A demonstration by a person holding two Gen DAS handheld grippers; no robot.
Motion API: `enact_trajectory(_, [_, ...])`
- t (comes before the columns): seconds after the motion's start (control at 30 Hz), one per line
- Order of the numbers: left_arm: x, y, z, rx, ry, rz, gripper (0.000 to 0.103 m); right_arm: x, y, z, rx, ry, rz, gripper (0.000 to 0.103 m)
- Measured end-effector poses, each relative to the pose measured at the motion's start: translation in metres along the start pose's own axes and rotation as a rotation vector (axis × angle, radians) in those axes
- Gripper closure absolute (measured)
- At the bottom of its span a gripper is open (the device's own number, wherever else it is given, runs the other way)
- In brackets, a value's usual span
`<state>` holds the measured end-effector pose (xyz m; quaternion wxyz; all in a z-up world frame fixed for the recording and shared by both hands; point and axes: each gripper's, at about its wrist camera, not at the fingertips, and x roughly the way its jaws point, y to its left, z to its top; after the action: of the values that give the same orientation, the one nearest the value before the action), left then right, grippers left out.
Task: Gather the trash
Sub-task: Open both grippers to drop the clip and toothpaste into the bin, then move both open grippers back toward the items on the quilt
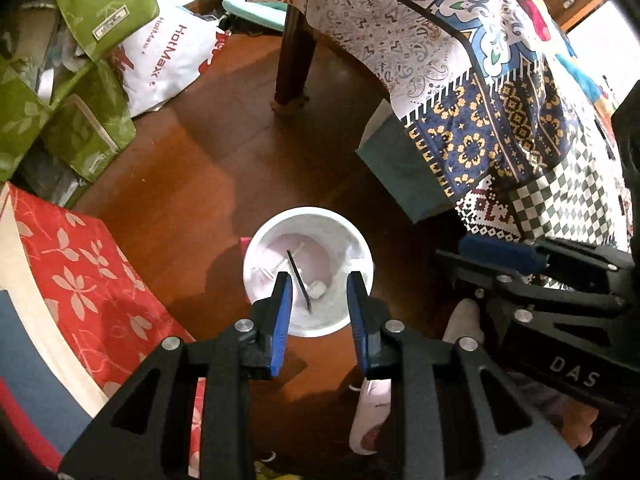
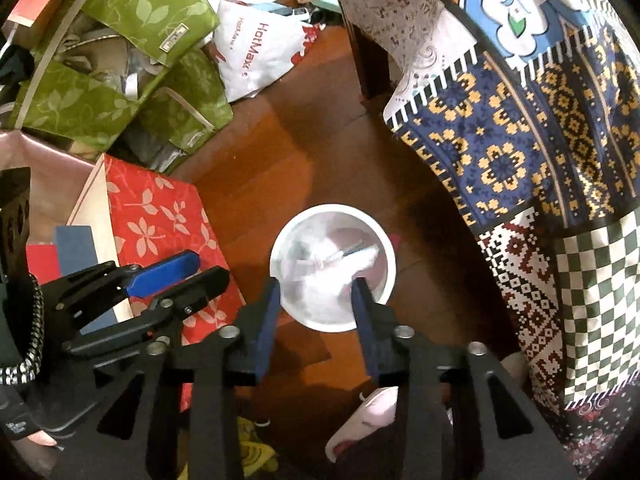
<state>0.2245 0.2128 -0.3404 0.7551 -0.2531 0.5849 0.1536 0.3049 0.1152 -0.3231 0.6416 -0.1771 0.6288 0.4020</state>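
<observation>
You are holding both grippers above the round white plastic bin [image 1: 308, 276], which is standing on the brown wooden floor [image 1: 224, 152]. Your left gripper [image 1: 318, 292] is hanging over the bin's mouth with its blue-padded fingers spread apart and nothing between them. Your right gripper [image 2: 316, 300] is likewise hanging released over the bin, fingers apart, gripping nothing.

Inside the bin, crumpled white paper scraps [image 2: 320, 264] and a thin dark stick [image 1: 299, 280] are lying on the bottom; in the right wrist view the contents are looking blurred.

Surroundings: a red fabric box with a pale leaf print [image 1: 80, 280] is sitting to the left of the bin. Green leaf-print storage boxes [image 1: 92, 8] are piling up further back, beside a white "HotMax" plastic bag [image 1: 168, 60]. On the right, a patchwork patterned tablecloth [image 1: 500, 112] is draping down near the bin, with a dark wooden table leg [image 1: 294, 52] behind it and a teal box [image 1: 400, 168] tucked under the cloth.

Open floor is lying beyond the bin, between the red box and the cloth. A pink slipper [image 2: 368, 420] is showing below your grippers.
</observation>
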Motion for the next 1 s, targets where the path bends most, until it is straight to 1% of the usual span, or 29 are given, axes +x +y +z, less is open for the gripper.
enact_trajectory(0.13, [-0.012, -0.001, -0.002, 0.005, -0.024, 0.015, 0.076, -0.013, -0.003, -0.006, 0.003, -0.023, 0.007, 0.069])
enact_trajectory(0.27, [-0.032, -0.004, -0.005, 0.014, -0.065, 0.031, 0.076, -0.033, -0.002, -0.013, -0.004, -0.061, 0.01, 0.069])
enact_trajectory(0.43, [-0.067, -0.012, -0.007, 0.018, -0.137, 0.037, 0.076, -0.067, 0.001, -0.024, -0.018, -0.141, 0.0, 0.069])
enact_trajectory(0.67, [-0.125, -0.038, -0.016, 0.056, -0.268, 0.045, 0.076, -0.134, -0.002, -0.049, -0.026, -0.296, -0.017, 0.069])
enact_trajectory(0.73, [-0.143, -0.049, -0.021, 0.069, -0.312, 0.044, 0.076, -0.156, -0.003, -0.059, -0.024, -0.353, -0.025, 0.069])
enact_trajectory(0.87, [-0.178, -0.075, -0.028, 0.095, -0.405, 0.035, 0.076, -0.196, -0.009, -0.078, -0.017, -0.458, -0.05, 0.069])
enact_trajectory(1.0, [-0.204, -0.104, -0.034, 0.133, -0.476, 0.021, 0.076, -0.232, -0.014, -0.097, -0.008, -0.554, -0.08, 0.069])
